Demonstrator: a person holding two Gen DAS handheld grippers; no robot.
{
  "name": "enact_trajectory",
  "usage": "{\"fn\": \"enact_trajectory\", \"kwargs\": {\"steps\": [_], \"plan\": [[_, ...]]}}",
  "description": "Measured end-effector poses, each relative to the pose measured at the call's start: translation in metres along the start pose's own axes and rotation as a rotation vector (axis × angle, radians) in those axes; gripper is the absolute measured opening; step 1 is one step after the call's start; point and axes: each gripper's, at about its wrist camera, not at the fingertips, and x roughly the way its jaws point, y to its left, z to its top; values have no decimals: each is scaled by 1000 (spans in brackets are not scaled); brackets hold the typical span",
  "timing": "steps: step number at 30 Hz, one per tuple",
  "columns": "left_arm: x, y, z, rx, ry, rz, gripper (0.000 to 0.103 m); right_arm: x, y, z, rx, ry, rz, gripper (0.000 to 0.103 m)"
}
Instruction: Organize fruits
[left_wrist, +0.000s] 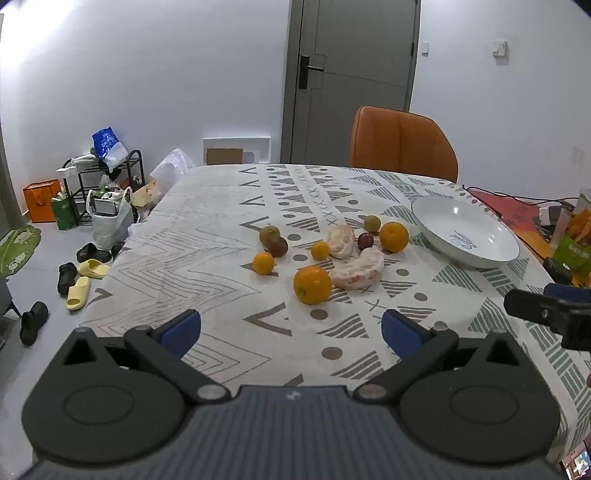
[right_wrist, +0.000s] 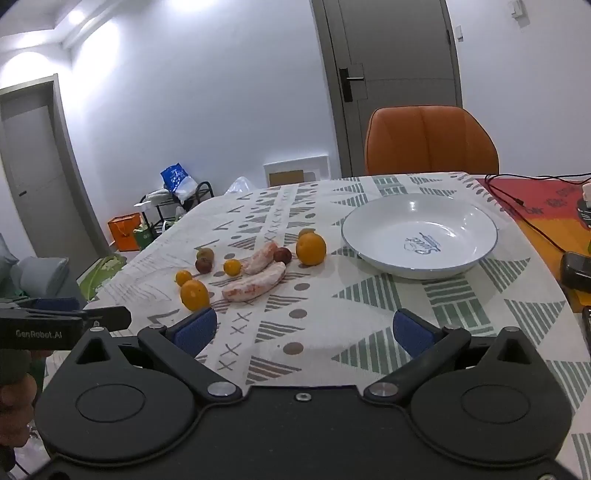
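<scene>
Left tongs (left_wrist: 291, 332) and right tongs (right_wrist: 304, 334): both standing wide open, gripping nothing, hovering over the near edge of the patterned counter (left_wrist: 207, 236). Fruits lying loose mid-counter beyond them: the nearest large orange (left_wrist: 312, 285) sitting just beside two peeled pomelo pieces (left_wrist: 357, 268), a second large orange (right_wrist: 311, 249) lying nearest the dish, smaller fruits scattering around. White dish (right_wrist: 419, 236) sitting empty to the right, apart from the fruits.

Orange citrus fruits (left_wrist: 312, 285) are seen on a white cloth (left_wrist: 207, 236) patterned in grey and green triangles, beside a white, blue-rimmed bowl (right_wrist: 476, 218) and an orange chair (left_wrist: 402, 142).
</scene>
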Motion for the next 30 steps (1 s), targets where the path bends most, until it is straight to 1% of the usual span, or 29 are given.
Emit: {"fn": "enact_trajectory", "kwargs": {"steps": [2, 5, 30], "plan": [[4, 0, -1, -4, 2, -3, 103, -2, -6, -3, -1, -11, 2, 103], [5, -1, -1, -3, 4, -9, 103, 2, -3, -2, -6, -5, -17, 103], [3, -1, 0, -1, -3, -10, 103, 2, -6, -3, -9, 5, -22, 103]]}}
